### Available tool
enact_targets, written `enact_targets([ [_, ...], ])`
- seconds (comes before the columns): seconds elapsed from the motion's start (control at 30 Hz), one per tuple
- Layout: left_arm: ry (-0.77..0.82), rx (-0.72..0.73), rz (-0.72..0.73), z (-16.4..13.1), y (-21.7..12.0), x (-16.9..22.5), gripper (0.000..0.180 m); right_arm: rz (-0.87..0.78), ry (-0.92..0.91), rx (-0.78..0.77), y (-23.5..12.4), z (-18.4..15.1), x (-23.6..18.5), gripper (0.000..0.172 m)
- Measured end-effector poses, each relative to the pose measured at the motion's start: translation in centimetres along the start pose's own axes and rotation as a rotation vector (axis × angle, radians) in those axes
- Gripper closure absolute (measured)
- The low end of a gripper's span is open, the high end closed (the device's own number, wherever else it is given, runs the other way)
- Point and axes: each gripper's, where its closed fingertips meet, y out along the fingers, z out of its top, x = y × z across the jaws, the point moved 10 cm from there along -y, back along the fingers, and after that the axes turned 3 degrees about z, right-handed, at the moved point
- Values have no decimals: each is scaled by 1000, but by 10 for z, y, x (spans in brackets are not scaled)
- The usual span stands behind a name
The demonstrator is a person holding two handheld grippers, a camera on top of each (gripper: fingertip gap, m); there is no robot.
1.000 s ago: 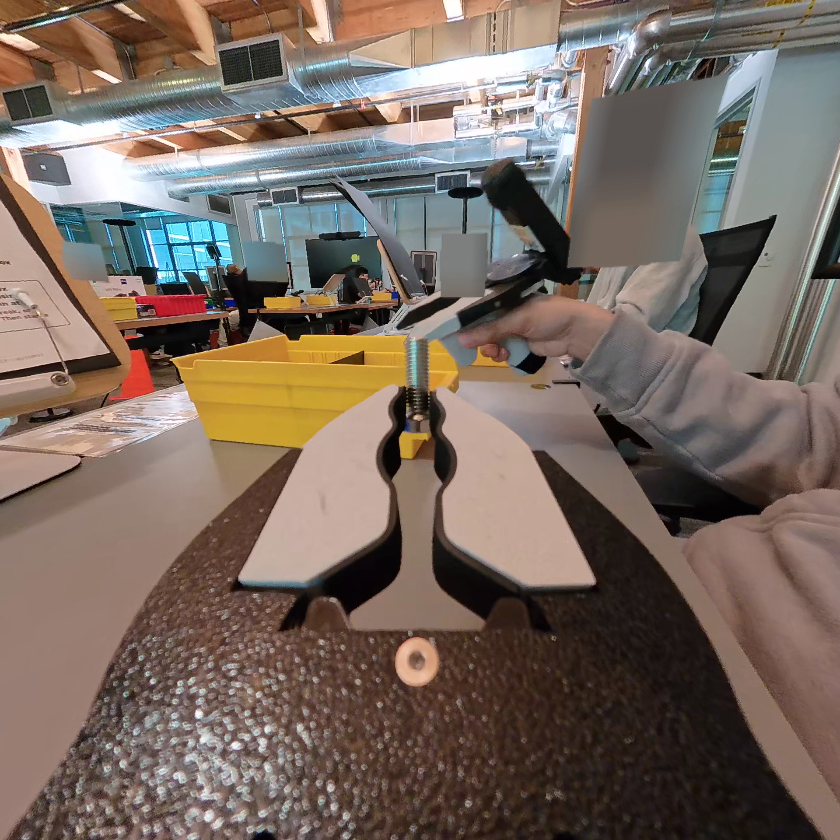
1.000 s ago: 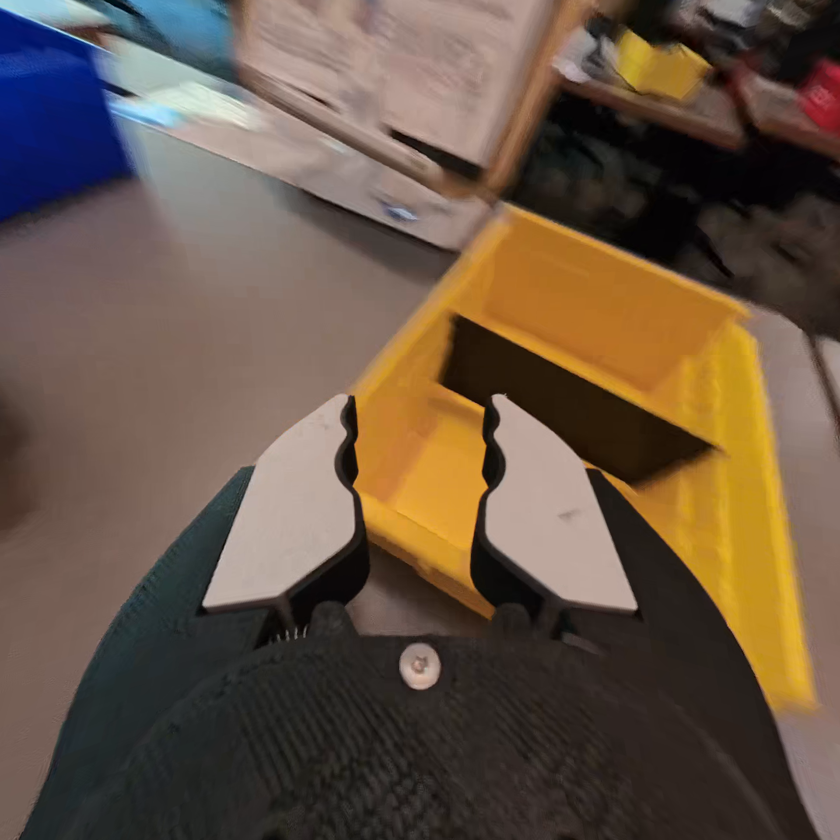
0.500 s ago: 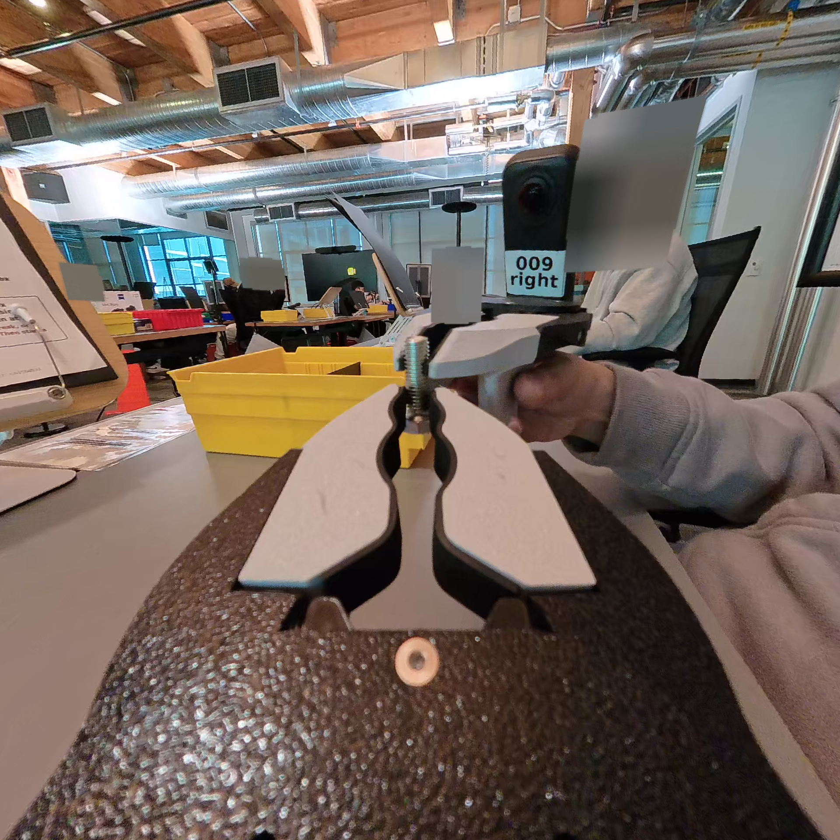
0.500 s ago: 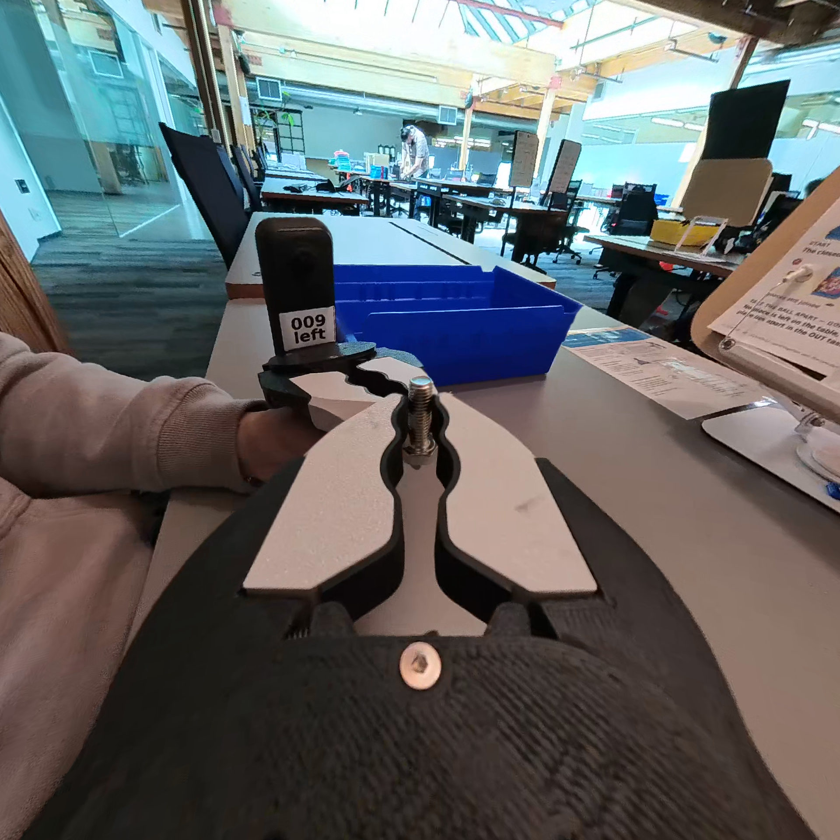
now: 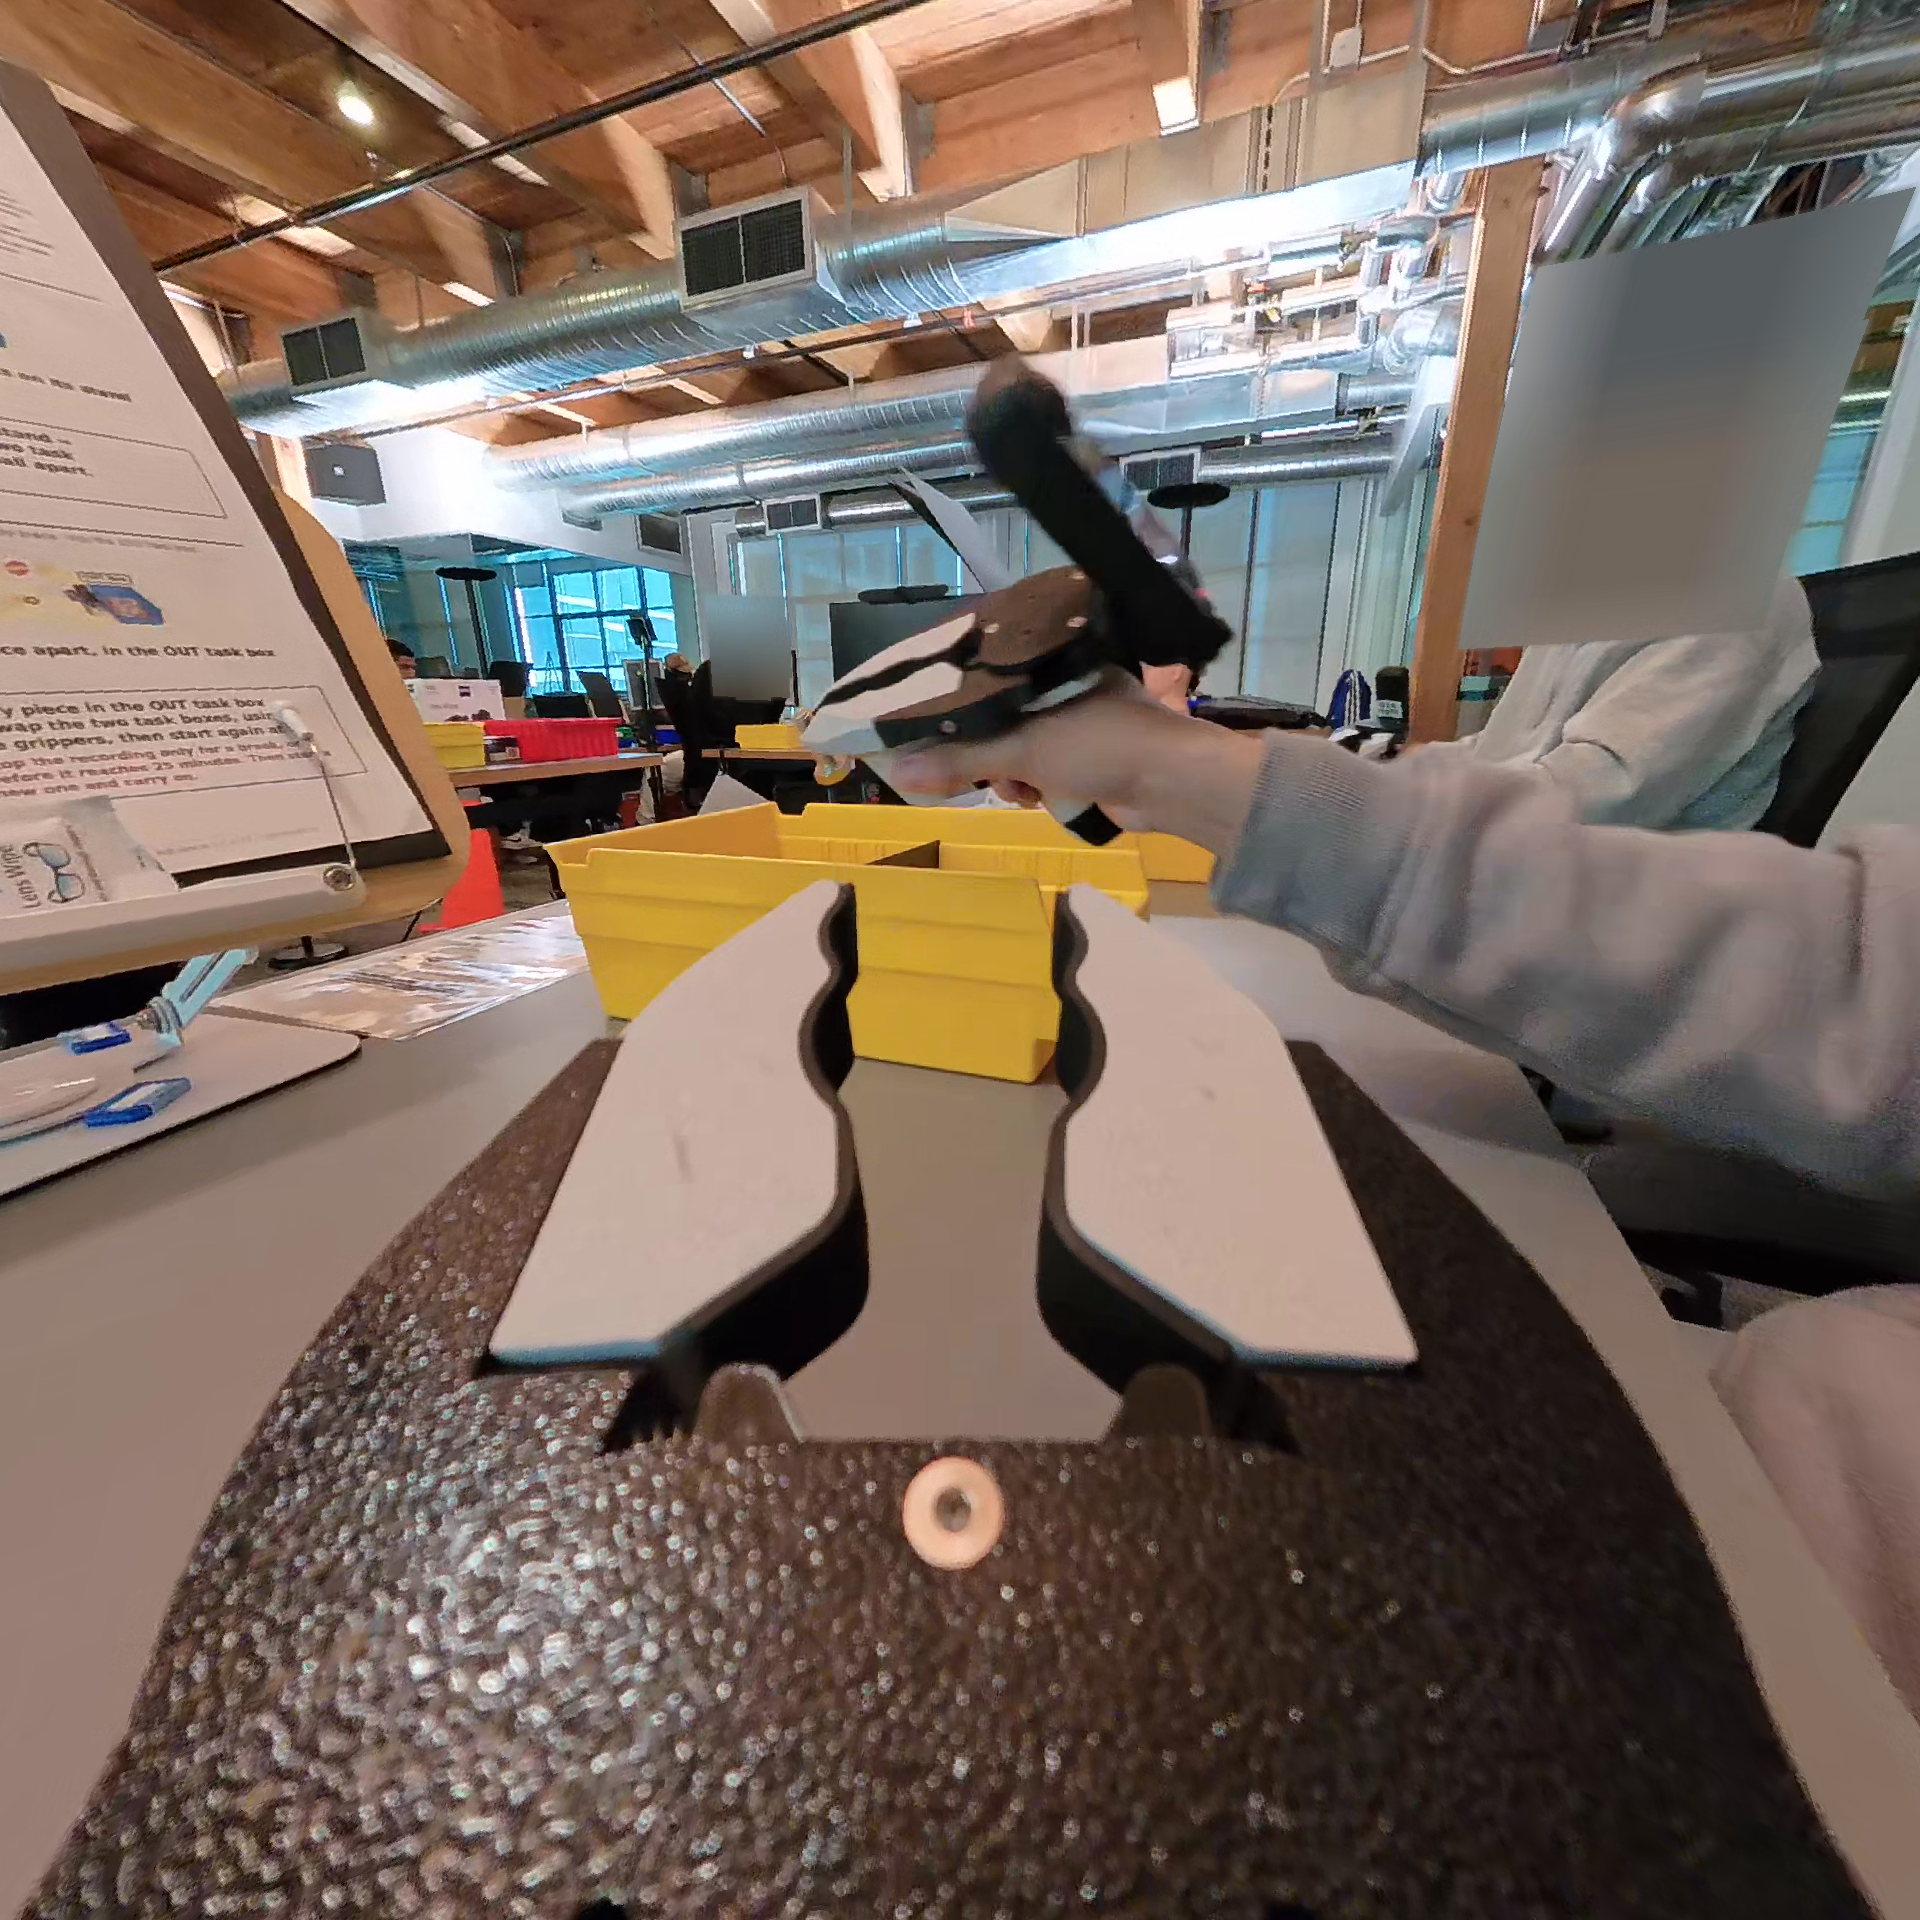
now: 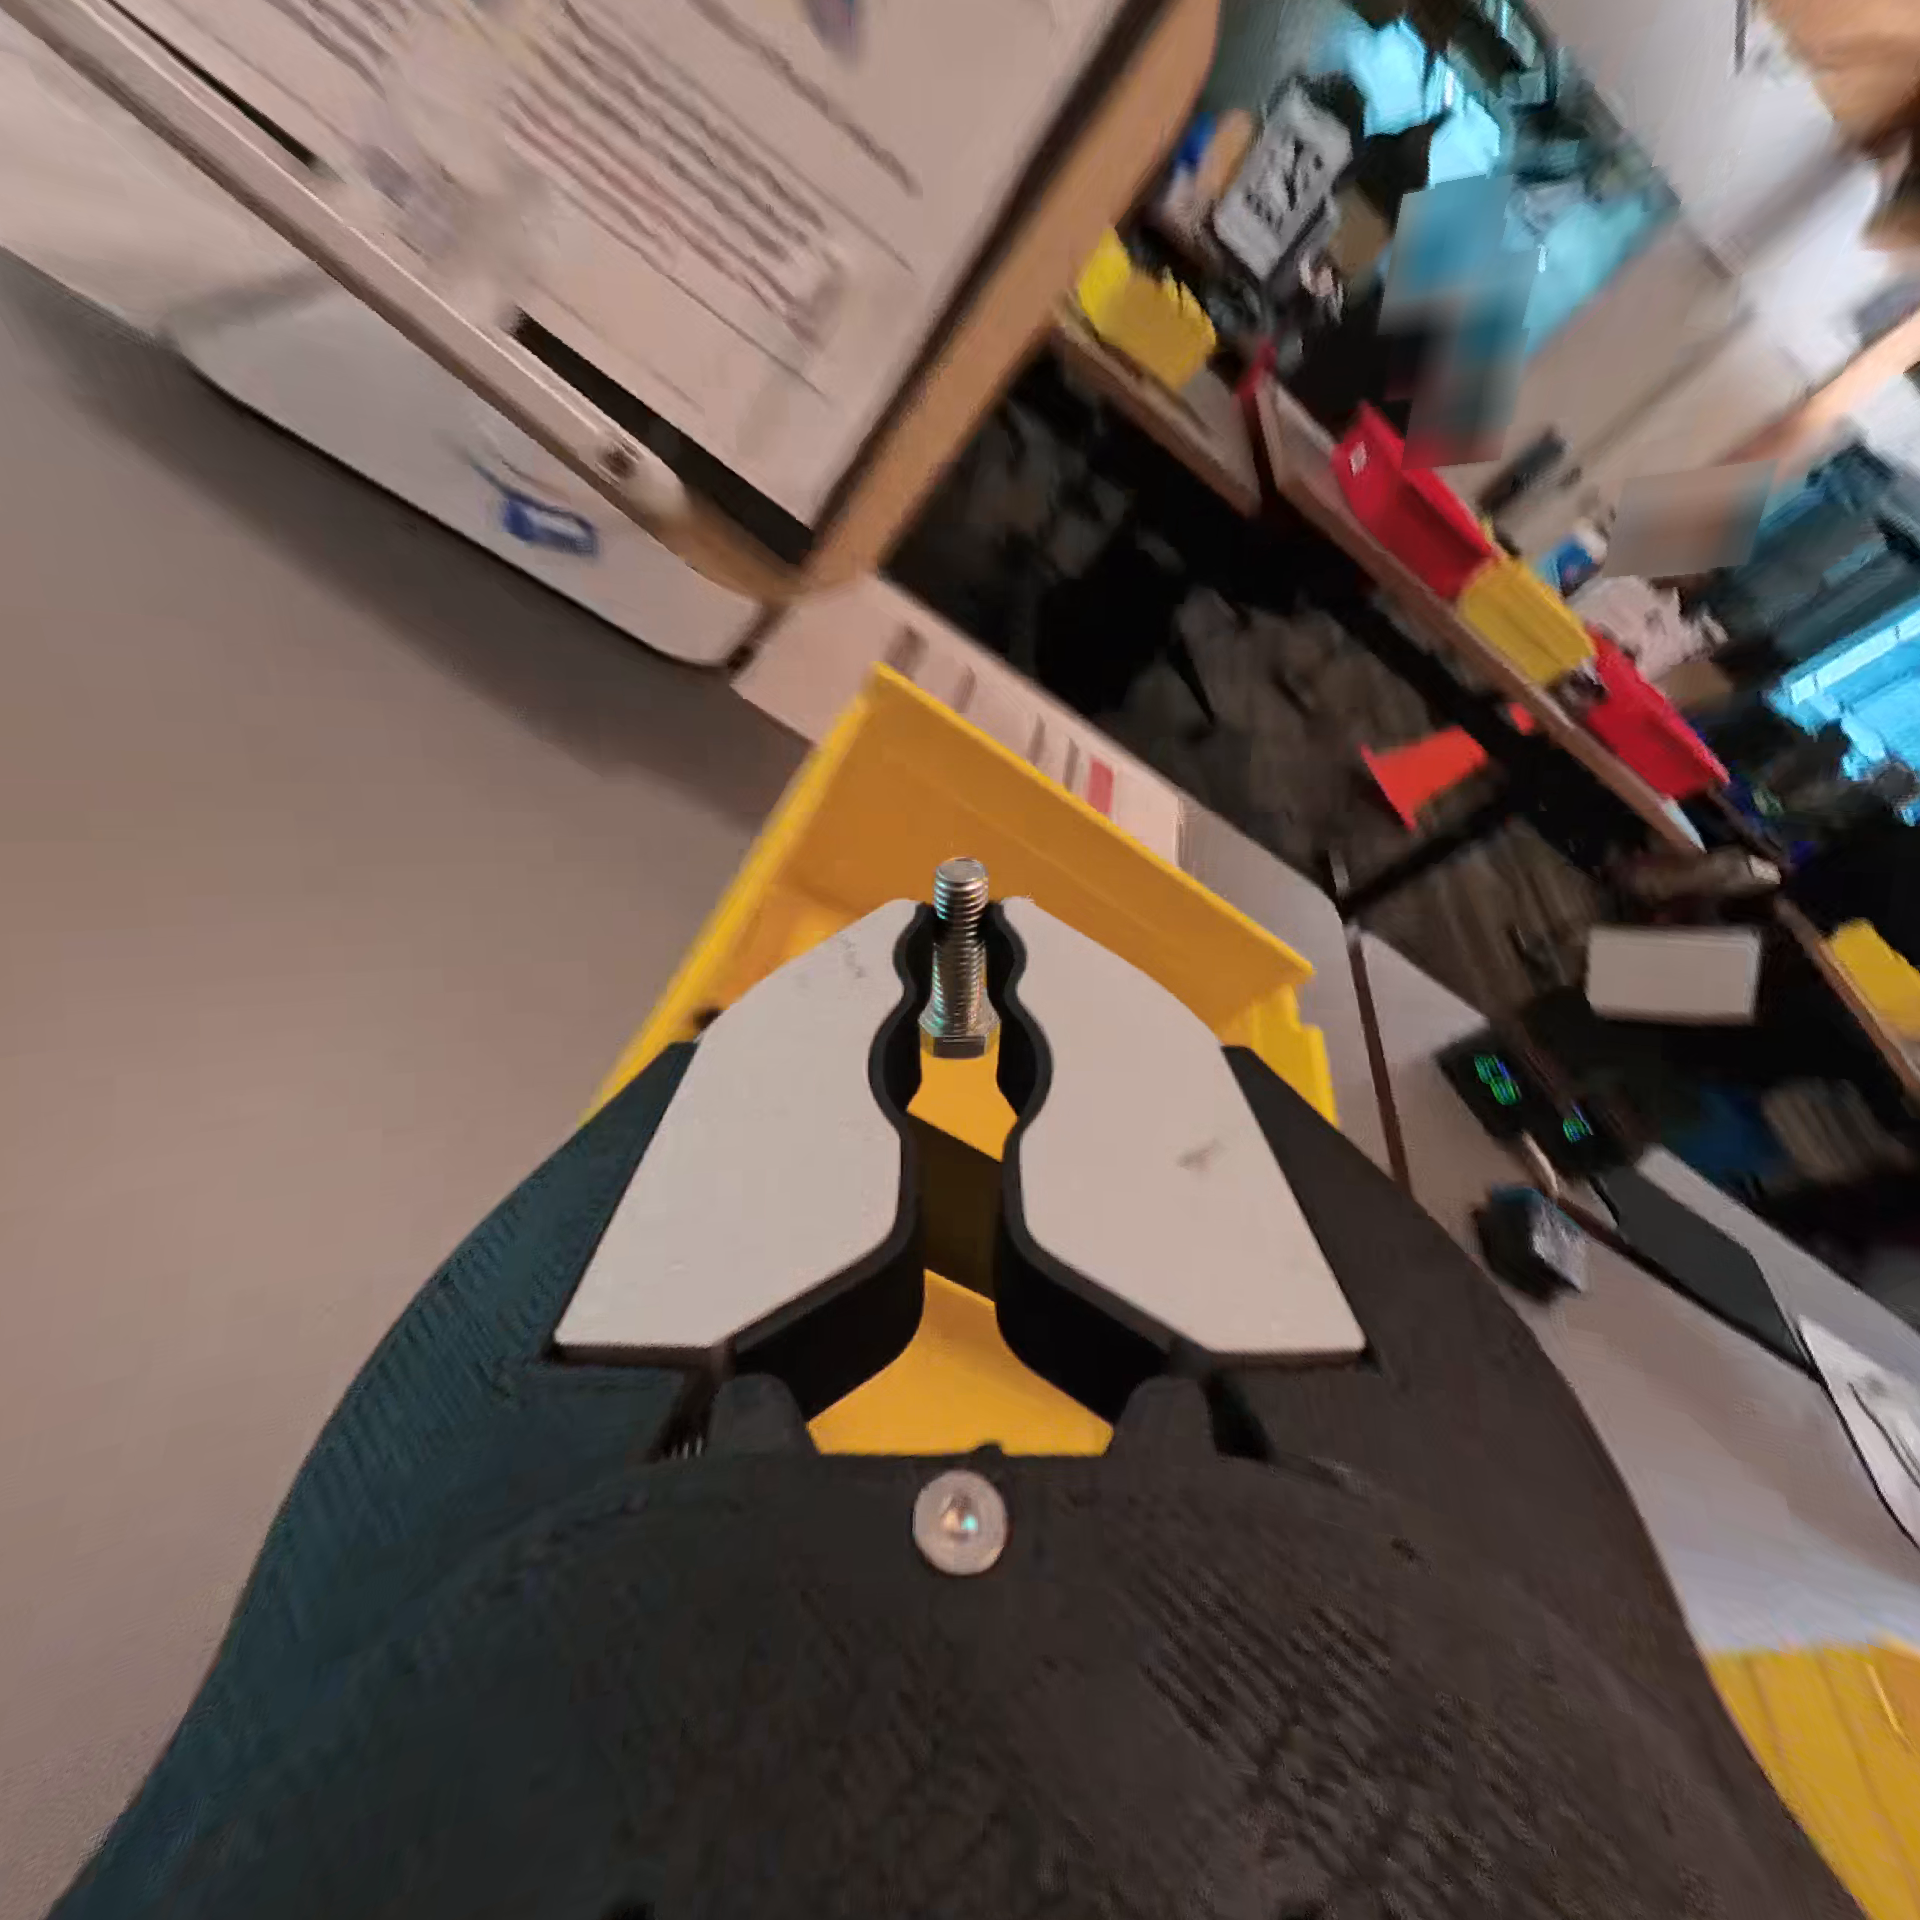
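Released by the left hand-held gripper [image 5: 951, 935], whose fingers now stand apart and bare, the steel hex bolt [image 6: 958, 961] sits clamped between the right hand-held gripper [image 6: 961, 914] fingertips, threaded end at 12 o'clock, above the yellow divided bin [image 5: 748, 883] on the bench [image 5: 208, 1247].

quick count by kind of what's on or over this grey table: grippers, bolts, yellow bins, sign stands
hand-held two-finger grippers: 2 (left, right)
silver threaded metal bolts: 1, clamped between the right gripper's fingers
yellow plastic divided bins: 1
wooden-backed sign stands with a printed sheet: 1
total: 5
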Motion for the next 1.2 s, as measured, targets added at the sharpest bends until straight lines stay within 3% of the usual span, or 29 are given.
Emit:
enact_targets([
  [0.17, 32, -43, 6, -2, 3, 1, 146, 17, 51, -201, 46, -26, 29, 160],
  [0.23, 49, -56, 25, -2, 2, 1, 146, 16, 117, -206, 49, -30, 31, 133],
  [0.3, 65, -45, 79, 2, 0, 1, 154, 44, 167, -152, 37, -28, 29, 128],
  [0.43, 95, -118, 408, 44, -14, -12, 154, 77, 249, 35, -14, -18, 17, 124],
  [0.57, 12, -189, 726, 102, -62, -36, 150, 254, 332, 169, -58, -22, -11, 121],
  [0.7, -137, -494, 960, 128, -128, -78, 151, 373, 400, 230, -73, -32, -19, 121],
  [0.9, -598, -874, 1036, 102, -181, -149, 154, 407, 438, 213, -75, -37, -12, 119],
  [1.0, -677, -940, 1127, 91, -194, -172, 160, 399, 394, 217, -78, -34, -11, 119],
  [1.1, -826, -971, 1162, 77, -197, -184, 154, 400, 372, 220, -80, -32, -10, 119],
  [1.2, -876, -1040, 1214, 65, -197, -189, 154, 396, 369, 232, -82, -31, -9, 119],
])
